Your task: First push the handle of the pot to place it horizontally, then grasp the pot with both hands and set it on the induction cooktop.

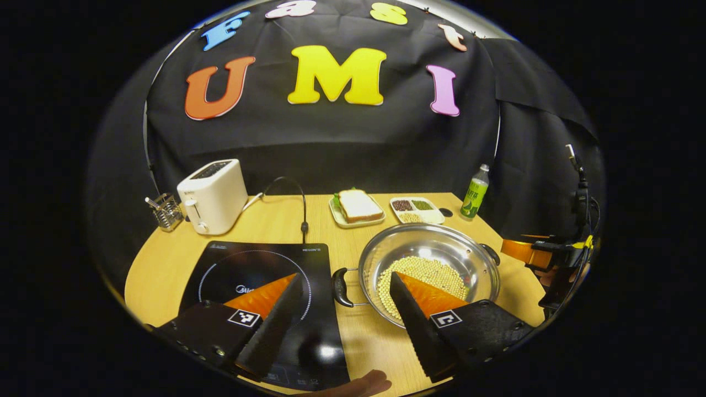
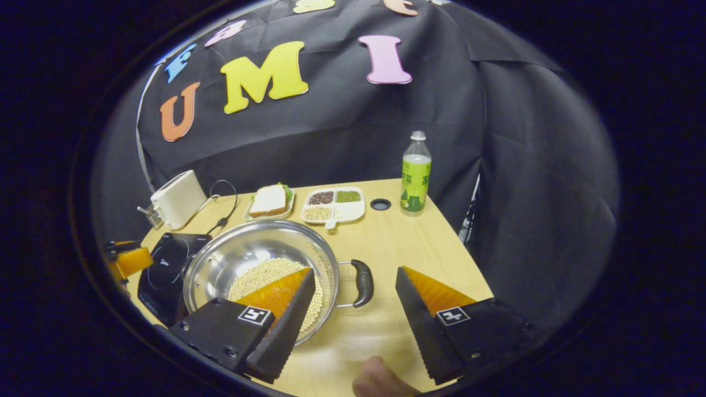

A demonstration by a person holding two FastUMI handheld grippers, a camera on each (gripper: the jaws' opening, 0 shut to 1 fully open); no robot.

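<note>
Both tongs gape empty: left tongs [image 1: 345, 306] straddle the pot's [image 1: 441, 251] near handle [image 1: 340, 286] beside the cooktop [image 1: 220, 264]; right tongs [image 2: 356, 300] bracket the opposite handle [image 2: 363, 282].

The pot [image 1: 430, 264], a wide, shallow steel pan with a layer of pale yellow beans [image 1: 424, 275] across its bottom, sat upright on the table [image 1: 364, 342] just beside the induction cooktop's right edge. Its two black loop handles [image 1: 341, 286] stuck out sideways at opposite rims. The induction cooktop [image 1: 259, 286] was a flat, glossy black slab marked with a dotted ring.
</note>
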